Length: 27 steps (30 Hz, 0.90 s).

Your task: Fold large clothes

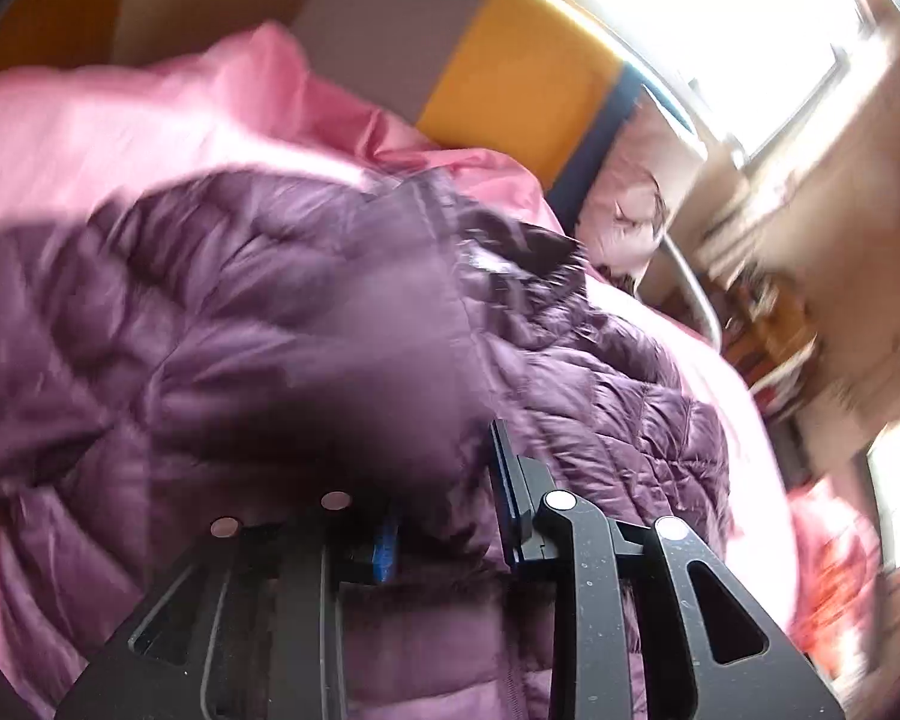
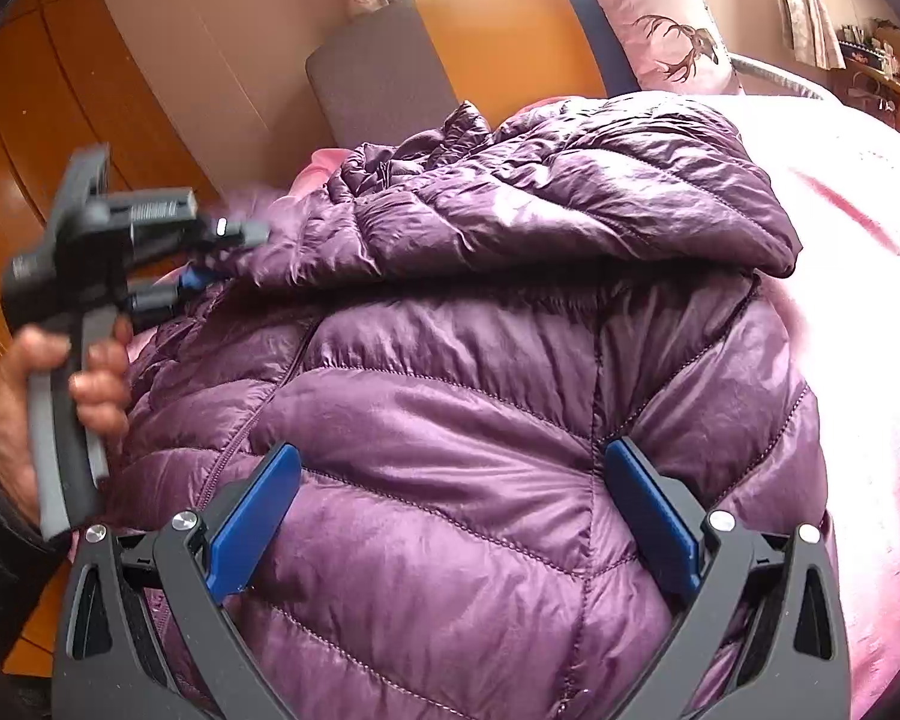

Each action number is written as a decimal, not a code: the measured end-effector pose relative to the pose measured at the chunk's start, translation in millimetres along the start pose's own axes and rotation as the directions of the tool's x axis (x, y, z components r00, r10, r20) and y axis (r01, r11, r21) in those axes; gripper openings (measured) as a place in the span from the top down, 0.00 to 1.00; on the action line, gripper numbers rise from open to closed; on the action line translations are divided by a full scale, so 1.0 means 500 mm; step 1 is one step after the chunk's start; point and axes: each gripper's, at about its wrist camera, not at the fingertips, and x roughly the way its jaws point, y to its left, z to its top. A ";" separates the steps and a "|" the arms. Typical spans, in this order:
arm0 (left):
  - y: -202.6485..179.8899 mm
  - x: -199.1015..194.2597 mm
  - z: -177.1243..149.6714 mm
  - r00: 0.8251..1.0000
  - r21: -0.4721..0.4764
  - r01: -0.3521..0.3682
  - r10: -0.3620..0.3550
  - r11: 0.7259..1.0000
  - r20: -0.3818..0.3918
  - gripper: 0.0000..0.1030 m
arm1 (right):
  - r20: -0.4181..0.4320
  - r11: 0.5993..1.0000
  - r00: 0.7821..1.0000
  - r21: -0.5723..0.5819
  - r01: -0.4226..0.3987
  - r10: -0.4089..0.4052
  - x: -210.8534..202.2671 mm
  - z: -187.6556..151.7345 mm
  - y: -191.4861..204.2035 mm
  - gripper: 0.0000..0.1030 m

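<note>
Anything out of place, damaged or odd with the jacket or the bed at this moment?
Nothing damaged or spilled. The purple down jacket lies bunched on the pink bedspread, its upper part folded over unevenly and crumpled near the left gripper. The left wrist view is blurred, so finer detail there cannot be judged.

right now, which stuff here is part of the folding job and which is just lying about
Part of the job:
- purple puffer jacket
- left gripper, closing on the jacket's edge
- right gripper, open over the jacket

Just lying about:
- deer-print pillow
- pink bedspread
- grey cushion
</note>
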 end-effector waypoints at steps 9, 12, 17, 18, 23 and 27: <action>0.079 0.016 0.008 0.989 -0.163 0.137 -0.145 0.977 -0.040 0.66 | 0.044 0.953 0.989 0.264 -0.150 0.144 -0.027 0.077 -0.082 0.02; 0.084 0.008 0.012 0.986 -0.151 0.152 -0.160 0.977 -0.042 0.92 | 0.073 0.924 0.986 0.346 -0.165 0.148 -0.003 0.109 -0.124 0.02; 0.095 -0.039 -0.001 0.991 -0.122 0.137 -0.137 0.983 0.007 0.92 | 0.126 0.906 0.987 0.398 -0.146 0.104 0.017 0.149 -0.154 0.02; 0.099 -0.044 -0.003 0.991 -0.120 0.131 -0.131 0.984 0.009 0.92 | 0.142 0.899 0.986 0.415 -0.139 0.087 0.017 0.156 -0.165 0.02; 0.144 -0.034 -0.027 1.000 -0.102 0.011 -0.013 0.995 -0.014 0.92 | 0.147 0.845 0.988 0.522 -0.120 0.050 0.028 0.144 -0.220 0.07; 0.128 -0.029 -0.033 1.000 -0.069 -0.023 0.022 0.997 -0.015 0.92 | 0.038 0.903 0.999 0.428 -0.025 0.010 -0.004 0.135 -0.185 0.04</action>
